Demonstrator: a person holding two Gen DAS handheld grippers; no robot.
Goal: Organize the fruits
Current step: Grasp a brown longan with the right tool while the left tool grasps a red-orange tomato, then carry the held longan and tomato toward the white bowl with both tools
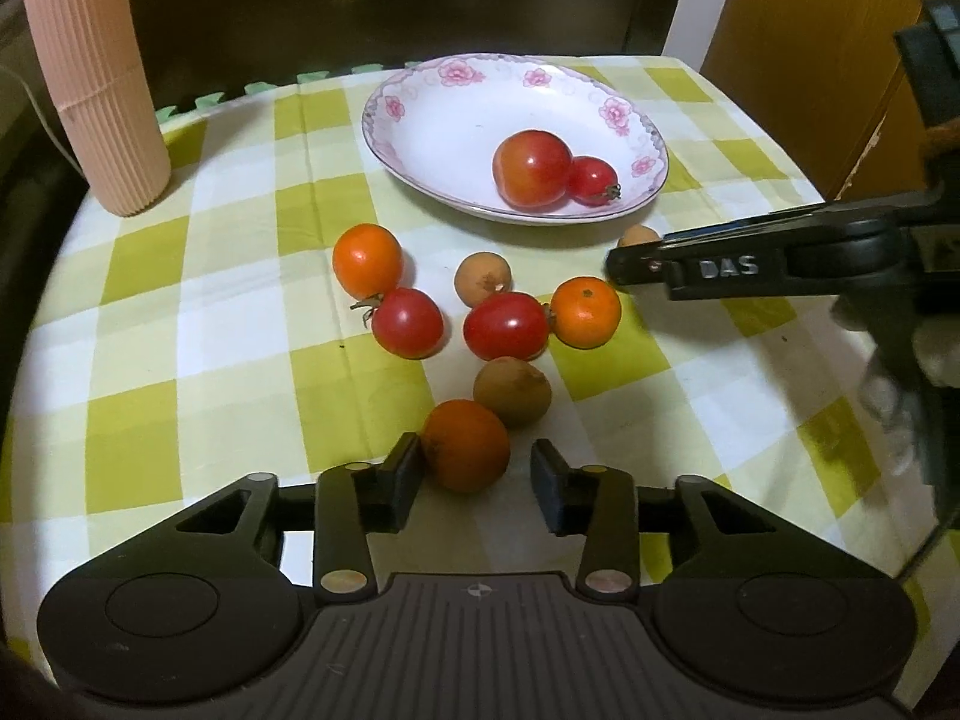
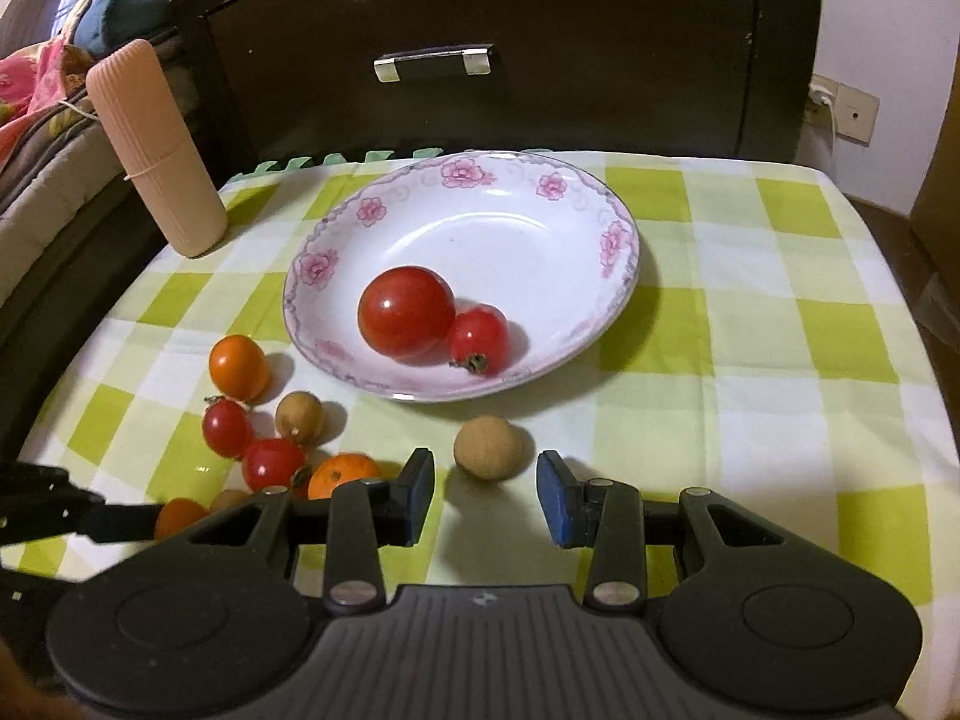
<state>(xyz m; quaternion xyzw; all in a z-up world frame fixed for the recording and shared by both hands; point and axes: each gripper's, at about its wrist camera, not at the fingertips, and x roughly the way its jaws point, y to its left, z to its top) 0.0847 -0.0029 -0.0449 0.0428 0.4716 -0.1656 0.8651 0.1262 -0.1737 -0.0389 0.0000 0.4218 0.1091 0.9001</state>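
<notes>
A: Left gripper?
B: Jaws open; the round orange citrus fruit touches 1 pad, clear of the other.
A: Right gripper?
B: Open, the round tan longan just ahead between its jaws.

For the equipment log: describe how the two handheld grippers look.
Both the left gripper and the right gripper are matte black plastic with ribbed centre panels, round side discs and silver rivets. Jaws carry dark blue-black pads. One finger reads "DAS" in white.
</notes>
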